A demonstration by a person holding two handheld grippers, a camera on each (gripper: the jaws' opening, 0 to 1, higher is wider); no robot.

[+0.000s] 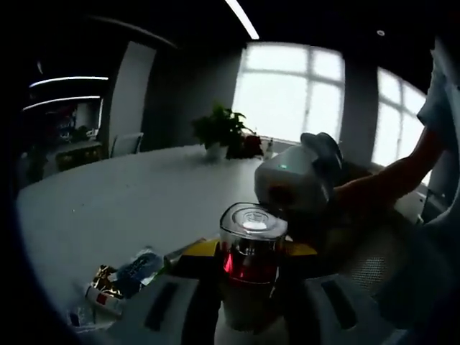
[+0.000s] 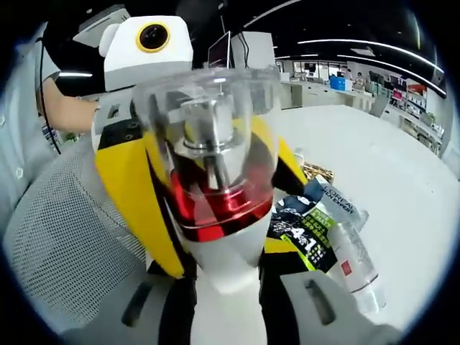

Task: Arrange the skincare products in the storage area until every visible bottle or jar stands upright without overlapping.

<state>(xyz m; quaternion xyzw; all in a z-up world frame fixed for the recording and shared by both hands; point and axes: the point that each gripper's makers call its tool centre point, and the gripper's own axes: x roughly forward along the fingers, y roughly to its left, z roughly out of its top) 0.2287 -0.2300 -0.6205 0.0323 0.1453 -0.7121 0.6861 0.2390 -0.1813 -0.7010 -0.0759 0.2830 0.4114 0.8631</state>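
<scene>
**Bottle held between both grippers**

A bottle [image 2: 215, 180] with clear cap, red band and white base is raised above the white table [image 1: 108, 201]. Both the left hand-held gripper [image 1: 248, 302] and right hand-held gripper [image 2: 226, 302] clamp it. Tubes [image 2: 323, 230] lie flat below.

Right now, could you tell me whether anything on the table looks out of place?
Yes. Several tubes and packets lie flat in a heap on the white table, overlapping rather than standing. The clear-capped red bottle is upright between both claws, left claw and right claw.
</scene>
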